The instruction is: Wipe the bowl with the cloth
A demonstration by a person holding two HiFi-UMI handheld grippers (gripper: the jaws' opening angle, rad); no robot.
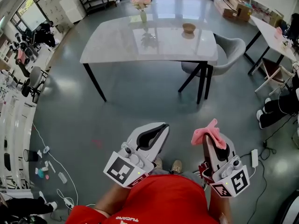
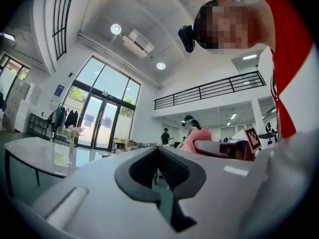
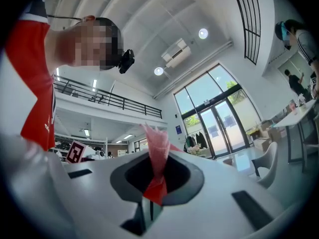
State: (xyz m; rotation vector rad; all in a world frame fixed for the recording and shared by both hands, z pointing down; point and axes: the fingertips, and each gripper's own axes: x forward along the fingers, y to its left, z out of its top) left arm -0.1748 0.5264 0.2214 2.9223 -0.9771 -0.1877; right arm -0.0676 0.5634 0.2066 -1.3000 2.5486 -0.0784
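We hold both tools low in front of our chest, side by side and a little apart, each pointing forward and tilted slightly upward. Our left tool has its jaws pressed together with nothing between them. Our right tool has its jaws clamped on the pink cloth, which bunches up past the tips. Our forearms reach out from under our red shirt.

Distant bowl too small for detail; cloth end hidden between the jaws of the right gripper
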